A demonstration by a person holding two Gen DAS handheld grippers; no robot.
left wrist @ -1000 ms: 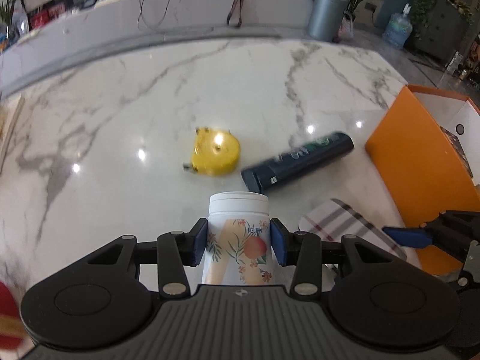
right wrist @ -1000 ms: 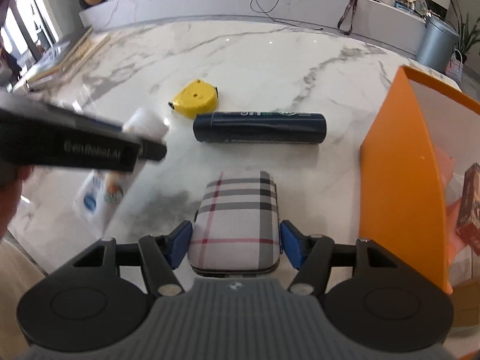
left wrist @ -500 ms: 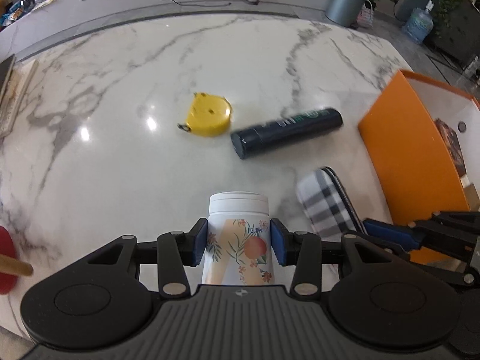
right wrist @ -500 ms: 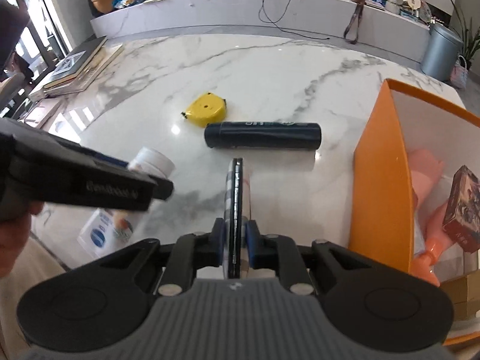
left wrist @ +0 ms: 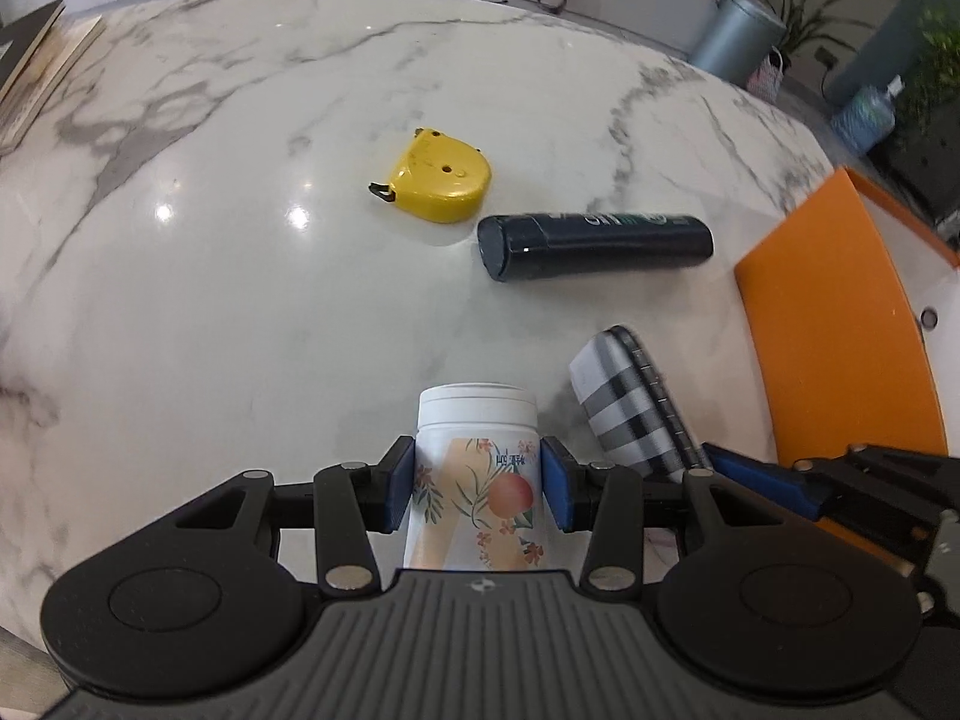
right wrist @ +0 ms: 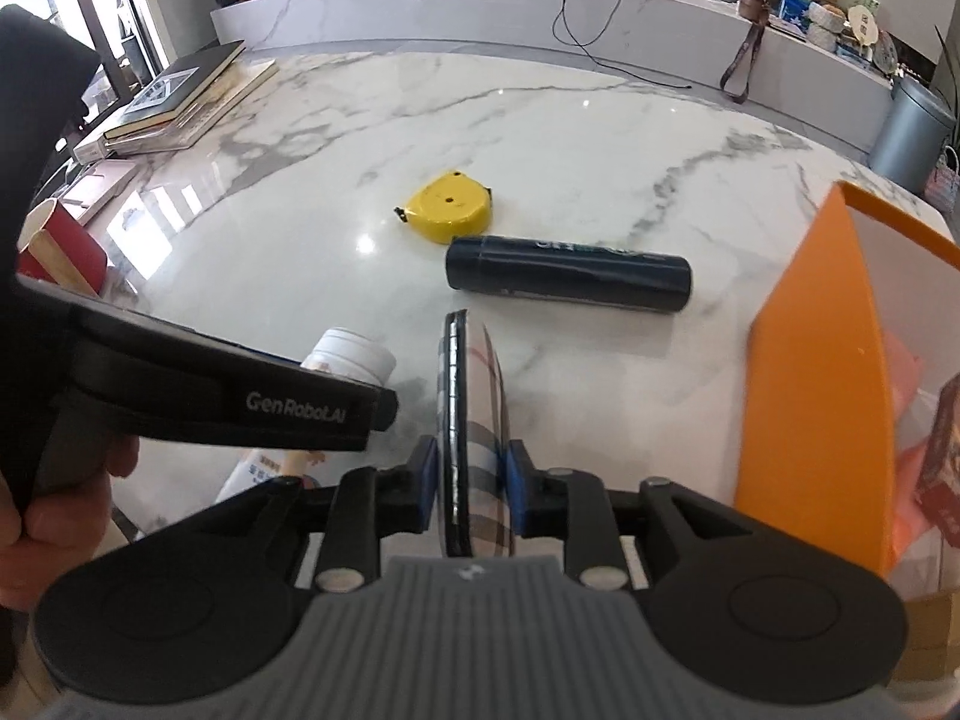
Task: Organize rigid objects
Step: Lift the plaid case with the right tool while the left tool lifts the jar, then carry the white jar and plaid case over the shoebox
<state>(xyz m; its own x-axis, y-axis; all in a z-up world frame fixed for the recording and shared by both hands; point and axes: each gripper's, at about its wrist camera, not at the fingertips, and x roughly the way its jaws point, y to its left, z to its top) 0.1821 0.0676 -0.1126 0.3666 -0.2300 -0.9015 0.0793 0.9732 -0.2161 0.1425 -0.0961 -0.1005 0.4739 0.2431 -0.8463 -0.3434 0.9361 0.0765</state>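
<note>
Right wrist view: right gripper (right wrist: pixel 468 483) fingers clamp the upended plaid case (right wrist: pixel 474 420).

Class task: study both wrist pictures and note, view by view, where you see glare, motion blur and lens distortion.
Left wrist view: two bright glare spots on the marble table left of the yellow tape measure; the table edge bows from the fisheye lens; the plaid case is slightly smeared.
Right wrist view: one glare spot near the tape measure; the plaid case between the jaws is blurred; the orange box wall curves.
</note>
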